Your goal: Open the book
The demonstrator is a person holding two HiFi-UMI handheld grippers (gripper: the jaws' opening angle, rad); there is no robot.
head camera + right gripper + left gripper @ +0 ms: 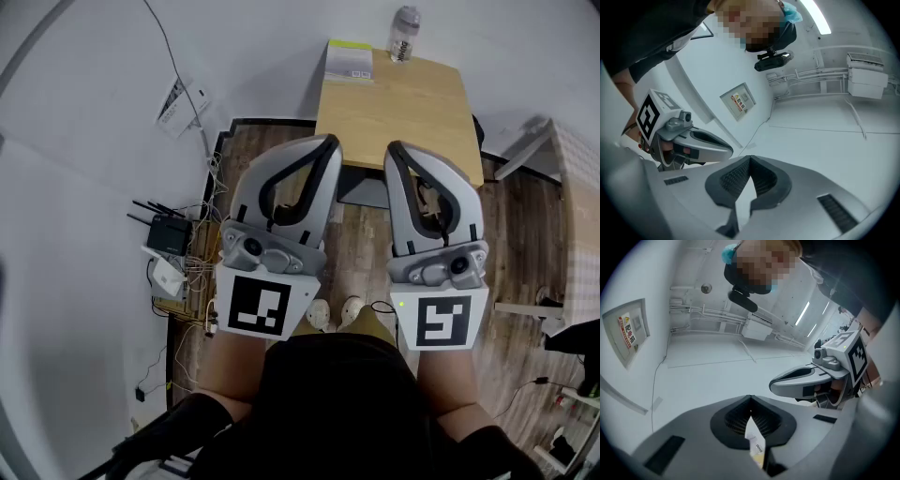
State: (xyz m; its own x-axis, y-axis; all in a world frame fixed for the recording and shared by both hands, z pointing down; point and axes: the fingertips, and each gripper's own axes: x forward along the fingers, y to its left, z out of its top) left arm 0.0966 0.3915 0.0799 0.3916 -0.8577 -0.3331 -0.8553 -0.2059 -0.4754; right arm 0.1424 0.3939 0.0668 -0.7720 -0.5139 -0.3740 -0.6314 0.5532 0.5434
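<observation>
The book (350, 60), closed, with a green and white cover, lies at the far left corner of the wooden table (403, 122). Both grippers are held side by side in front of the person, short of the table and above the floor. My left gripper (326, 143) and right gripper (394, 150) point forward and slightly up, apart from the book. In the left gripper view the left gripper (750, 398) has its tips together, with a small white tag in the gap behind them. The right gripper (750, 159) is shut on nothing.
A clear bottle (404, 35) stands at the table's far edge, right of the book. A black router (169, 232) with tangled cables sits on the floor by the left wall. A light bench (567, 178) stands at the right. The person's shoes (336, 312) show below the grippers.
</observation>
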